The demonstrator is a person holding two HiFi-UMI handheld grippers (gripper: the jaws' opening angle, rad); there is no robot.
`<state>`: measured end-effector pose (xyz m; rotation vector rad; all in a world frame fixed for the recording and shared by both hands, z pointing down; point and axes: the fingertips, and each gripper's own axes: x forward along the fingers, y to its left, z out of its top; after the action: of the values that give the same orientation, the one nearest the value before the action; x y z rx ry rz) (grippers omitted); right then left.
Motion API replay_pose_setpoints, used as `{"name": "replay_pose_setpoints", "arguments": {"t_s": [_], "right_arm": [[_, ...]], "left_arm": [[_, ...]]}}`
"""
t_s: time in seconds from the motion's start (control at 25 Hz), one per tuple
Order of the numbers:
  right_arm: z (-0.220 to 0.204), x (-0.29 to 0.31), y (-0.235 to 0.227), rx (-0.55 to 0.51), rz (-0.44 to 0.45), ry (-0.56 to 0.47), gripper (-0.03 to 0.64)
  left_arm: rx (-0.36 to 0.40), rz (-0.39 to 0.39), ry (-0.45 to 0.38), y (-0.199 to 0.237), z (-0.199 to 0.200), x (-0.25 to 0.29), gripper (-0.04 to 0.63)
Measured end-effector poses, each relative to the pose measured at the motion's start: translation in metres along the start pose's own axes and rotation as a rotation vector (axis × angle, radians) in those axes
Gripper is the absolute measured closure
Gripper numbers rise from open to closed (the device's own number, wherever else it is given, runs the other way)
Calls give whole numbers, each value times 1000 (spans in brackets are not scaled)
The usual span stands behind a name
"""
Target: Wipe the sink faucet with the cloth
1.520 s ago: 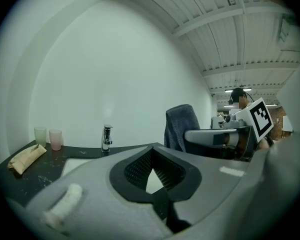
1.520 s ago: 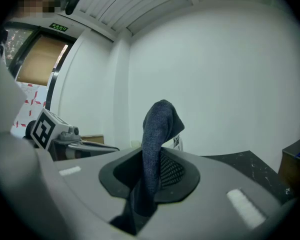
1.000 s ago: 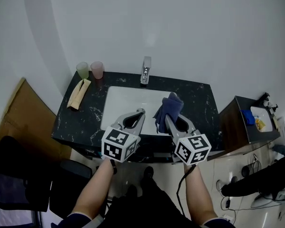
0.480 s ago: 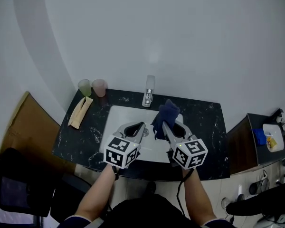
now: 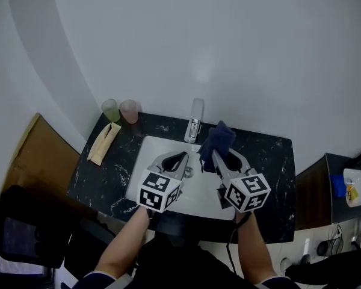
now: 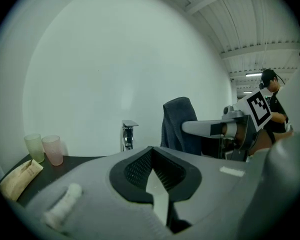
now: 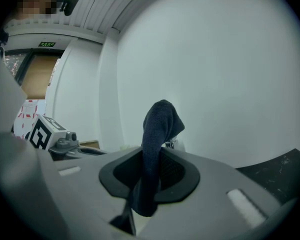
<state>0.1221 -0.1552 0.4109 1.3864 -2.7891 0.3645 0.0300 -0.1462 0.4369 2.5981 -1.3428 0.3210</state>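
At lower centre, the left hand-held gripper [image 5: 179, 159] has its jaws together and empty over the white sink [image 5: 195, 188]. Beside it, the right hand-held gripper [image 5: 219, 157] is clamped on the dark blue cloth [image 5: 217, 140]. The cloth stands up just right of the faucet [image 5: 195, 119], at the back of the black surface [image 5: 105, 173].

A plain white wall [image 5: 228, 41] backs a black marble counter [image 5: 102, 176], with a brown board [image 5: 39, 155] at its left
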Motion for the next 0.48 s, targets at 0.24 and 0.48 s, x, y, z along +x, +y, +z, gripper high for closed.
{"name": "replay_pose_setpoints", "arguments": {"t_s": [0.24,0.48], "right_arm": [[9,15,-11,-8,-66,4,551],[12,27,-11,-43,-122,16,549]], "left_arm": [[-5,-35,14,21,2,17,594],[-11,-90,45,33,-6,34,580]]}}
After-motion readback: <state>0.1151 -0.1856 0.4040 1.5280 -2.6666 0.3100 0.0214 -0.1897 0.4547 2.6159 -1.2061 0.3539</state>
